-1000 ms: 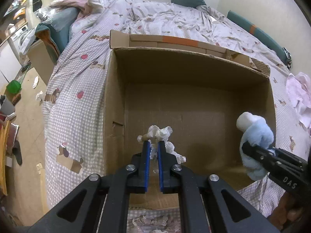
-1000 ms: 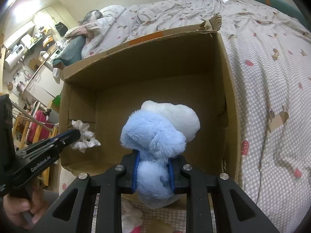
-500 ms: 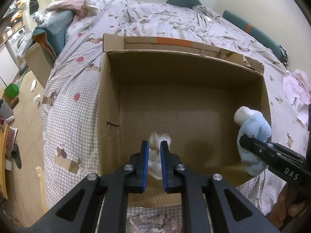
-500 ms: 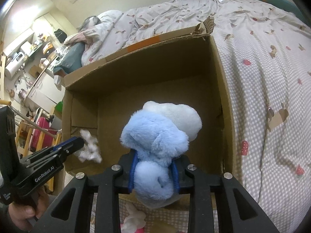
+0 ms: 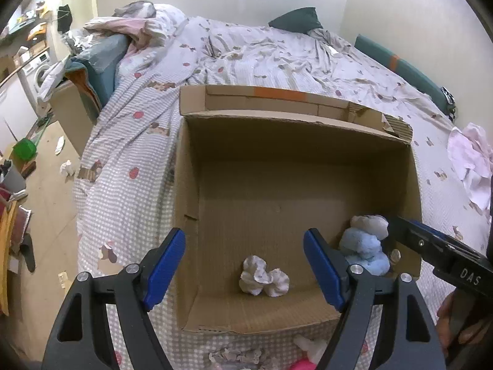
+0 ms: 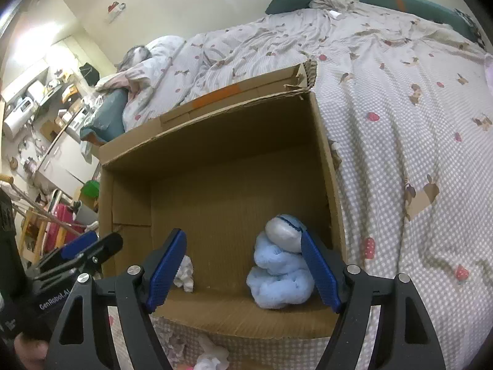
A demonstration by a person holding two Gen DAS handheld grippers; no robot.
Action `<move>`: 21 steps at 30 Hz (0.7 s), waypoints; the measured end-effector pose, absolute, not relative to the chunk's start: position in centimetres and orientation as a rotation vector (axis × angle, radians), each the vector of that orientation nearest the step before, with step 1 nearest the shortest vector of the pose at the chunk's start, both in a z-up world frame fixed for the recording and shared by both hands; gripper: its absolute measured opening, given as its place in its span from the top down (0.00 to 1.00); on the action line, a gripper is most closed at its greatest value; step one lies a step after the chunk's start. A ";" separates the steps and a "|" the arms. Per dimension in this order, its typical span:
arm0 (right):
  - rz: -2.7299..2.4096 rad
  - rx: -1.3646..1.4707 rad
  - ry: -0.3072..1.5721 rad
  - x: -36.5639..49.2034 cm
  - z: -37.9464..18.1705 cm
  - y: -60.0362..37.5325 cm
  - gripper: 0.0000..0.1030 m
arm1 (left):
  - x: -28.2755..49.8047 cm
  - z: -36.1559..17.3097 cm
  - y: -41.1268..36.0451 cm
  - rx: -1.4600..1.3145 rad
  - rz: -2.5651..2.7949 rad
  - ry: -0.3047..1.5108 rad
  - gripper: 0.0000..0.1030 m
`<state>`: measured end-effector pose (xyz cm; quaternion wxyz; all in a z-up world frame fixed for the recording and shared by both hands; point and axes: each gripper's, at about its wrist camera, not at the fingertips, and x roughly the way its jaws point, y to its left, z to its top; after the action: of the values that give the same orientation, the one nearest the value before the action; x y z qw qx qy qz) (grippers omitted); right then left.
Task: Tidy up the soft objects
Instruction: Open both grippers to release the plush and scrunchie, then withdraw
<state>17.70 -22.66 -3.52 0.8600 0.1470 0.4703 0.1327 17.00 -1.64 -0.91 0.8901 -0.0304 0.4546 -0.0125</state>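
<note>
An open cardboard box (image 5: pixel 295 129) lies on the bed. A white crumpled soft object (image 5: pixel 263 277) rests on its floor near the front, also in the right wrist view (image 6: pixel 185 273). A light blue and white plush (image 5: pixel 366 246) sits in the box's front right corner, also in the right wrist view (image 6: pixel 280 274). My left gripper (image 5: pixel 245 265) is open and empty above the box's front edge. My right gripper (image 6: pixel 243 269) is open and empty, its right finger close beside the plush.
The bed (image 5: pixel 277 52) has a checked patterned cover. A pink cloth (image 5: pixel 471 163) lies on it to the right. More soft items, one pink (image 5: pixel 305 362), lie in front of the box. A second cardboard box (image 5: pixel 71 111) and floor clutter are at the left.
Both grippers have opened. The white soft object dropped from my left gripper onto the box floor. The blue plush dropped from my right gripper into the front right corner.
</note>
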 end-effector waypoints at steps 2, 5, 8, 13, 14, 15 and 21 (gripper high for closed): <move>0.283 0.300 0.984 17.6 -3.3 -22.5 0.21 | 16.9 -0.7 -1.4 -0.073 -0.020 0.942 0.25; 0.259 0.269 0.973 17.3 -3.0 -22.4 0.21 | 16.3 -0.1 -0.7 -0.095 -0.005 0.928 0.25; 0.251 0.269 0.981 17.0 -2.8 -22.6 0.21 | 15.7 0.4 0.0 -0.118 0.016 0.922 0.25; 0.202 0.291 0.983 16.1 -2.3 -23.8 0.21 | 14.6 1.0 0.5 -0.112 0.029 0.939 0.25; 0.200 0.311 0.985 16.0 -2.3 -24.2 0.21 | 14.3 1.1 0.7 -0.111 0.035 0.940 0.25; 0.199 0.321 0.986 15.9 -2.2 -24.4 0.21 | 14.1 1.3 0.9 -0.108 0.042 0.940 0.25; 0.184 0.284 0.976 14.3 -1.4 -24.6 0.21 | 12.2 2.1 1.8 -0.127 0.048 0.939 0.25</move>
<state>14.26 -24.59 -1.43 0.8695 0.1359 0.4666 0.0880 12.20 1.77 2.13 0.8896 -0.0613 0.4521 0.0231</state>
